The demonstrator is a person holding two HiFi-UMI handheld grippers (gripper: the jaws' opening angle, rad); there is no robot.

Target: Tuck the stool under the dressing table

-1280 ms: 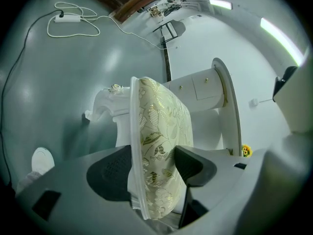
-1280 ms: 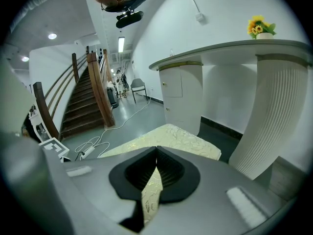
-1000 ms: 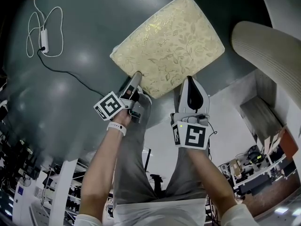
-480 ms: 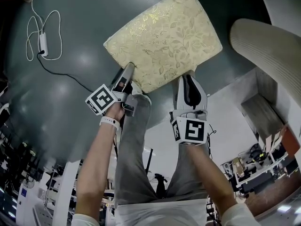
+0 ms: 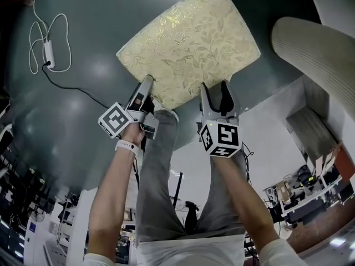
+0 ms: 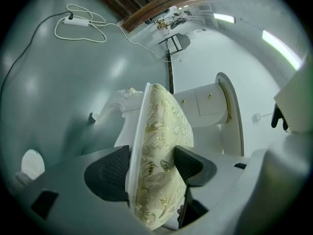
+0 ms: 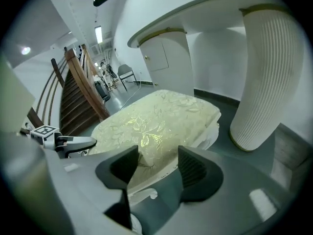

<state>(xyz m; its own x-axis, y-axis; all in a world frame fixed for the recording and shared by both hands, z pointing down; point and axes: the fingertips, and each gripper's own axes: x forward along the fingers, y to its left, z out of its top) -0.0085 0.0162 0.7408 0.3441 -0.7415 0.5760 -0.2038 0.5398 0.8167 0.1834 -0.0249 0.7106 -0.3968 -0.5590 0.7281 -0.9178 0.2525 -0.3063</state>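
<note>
The stool [image 5: 188,43] has a cream cushion with a gold leaf pattern and stands on the dark floor ahead of me. My left gripper [image 5: 145,83] is at its near left edge. In the left gripper view both pads press on the stool's cushion edge [image 6: 161,131], which fills the left gripper [image 6: 151,168]. My right gripper [image 5: 213,90] is at the near right edge with its jaws opening. The stool's corner [image 7: 156,114] lies between the jaws of the right gripper [image 7: 154,168], and the pads stand clear of it. The white dressing table [image 7: 195,9] rises behind, with a ribbed leg [image 7: 266,72].
A white cable with an adapter [image 5: 47,49] lies on the floor at the far left. The ribbed leg [image 5: 321,43] stands close to the stool's right side. A wooden stair railing [image 7: 83,87] is off to the left. My legs in grey trousers [image 5: 161,170] are just behind the grippers.
The right gripper's jaws have gone from shut to wide apart, and it has come down to the stool's near right edge. The left gripper has shifted slightly left with the stool's edge.
</note>
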